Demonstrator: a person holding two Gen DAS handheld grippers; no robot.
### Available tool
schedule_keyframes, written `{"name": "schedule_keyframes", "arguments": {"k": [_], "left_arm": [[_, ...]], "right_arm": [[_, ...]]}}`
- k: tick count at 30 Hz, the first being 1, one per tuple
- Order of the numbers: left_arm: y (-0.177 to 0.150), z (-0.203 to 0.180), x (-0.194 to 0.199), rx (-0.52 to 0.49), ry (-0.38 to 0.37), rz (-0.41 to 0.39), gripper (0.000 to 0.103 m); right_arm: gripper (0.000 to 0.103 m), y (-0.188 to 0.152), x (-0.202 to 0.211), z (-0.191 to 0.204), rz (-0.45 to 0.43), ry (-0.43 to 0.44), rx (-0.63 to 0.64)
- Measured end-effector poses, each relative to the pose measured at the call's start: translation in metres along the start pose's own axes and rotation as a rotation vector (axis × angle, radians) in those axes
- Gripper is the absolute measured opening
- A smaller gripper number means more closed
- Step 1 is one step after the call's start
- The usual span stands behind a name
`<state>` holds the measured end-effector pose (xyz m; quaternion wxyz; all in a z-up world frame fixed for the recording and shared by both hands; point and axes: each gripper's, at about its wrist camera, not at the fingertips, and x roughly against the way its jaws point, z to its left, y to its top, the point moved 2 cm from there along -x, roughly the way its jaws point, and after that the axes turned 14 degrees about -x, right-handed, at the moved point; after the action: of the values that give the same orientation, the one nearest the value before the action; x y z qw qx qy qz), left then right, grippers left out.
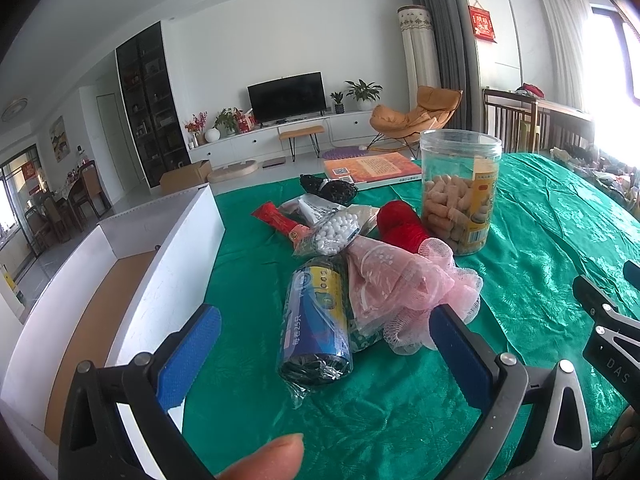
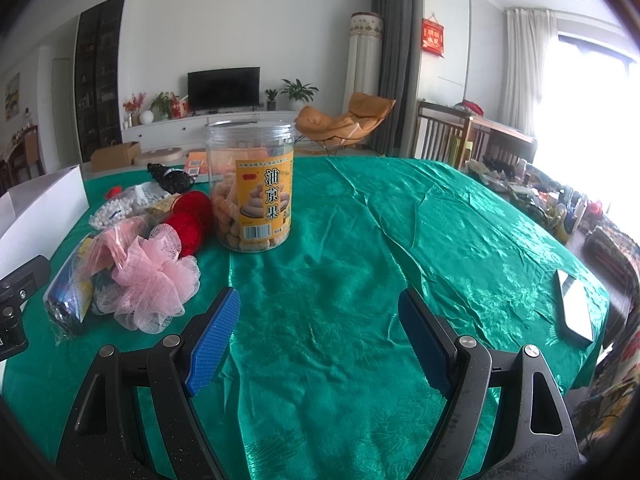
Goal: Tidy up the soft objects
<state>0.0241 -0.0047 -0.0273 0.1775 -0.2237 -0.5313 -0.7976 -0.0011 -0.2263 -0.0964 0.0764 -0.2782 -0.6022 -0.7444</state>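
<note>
Black-framed left gripper [image 1: 328, 344] and right gripper [image 2: 318, 328], blue ribbed fingers [image 1: 188, 360] (silver pivot screws)

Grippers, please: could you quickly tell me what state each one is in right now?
Left tool: open, holding nothing.
Right tool: open, holding nothing.

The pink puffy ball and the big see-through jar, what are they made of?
The pink bath pouf looks like soft nylon netting: you can see its gathered open mesh. The snack jar looks like clear, shiny hard plastic, since the snacks show through its wall.
</note>
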Motion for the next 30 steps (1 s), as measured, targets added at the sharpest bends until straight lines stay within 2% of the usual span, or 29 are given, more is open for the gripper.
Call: {"name": "schedule_keyframes", "arguments": {"k": [30], "left_arm": [[-0.0025, -0.0019, -0.0012, -0.004, 0.002, 0.009, 0.103]], "right_arm": [[0.084, 0.0009, -0.0007, -0.0006, 0.003, 0.001, -0.004]]}}
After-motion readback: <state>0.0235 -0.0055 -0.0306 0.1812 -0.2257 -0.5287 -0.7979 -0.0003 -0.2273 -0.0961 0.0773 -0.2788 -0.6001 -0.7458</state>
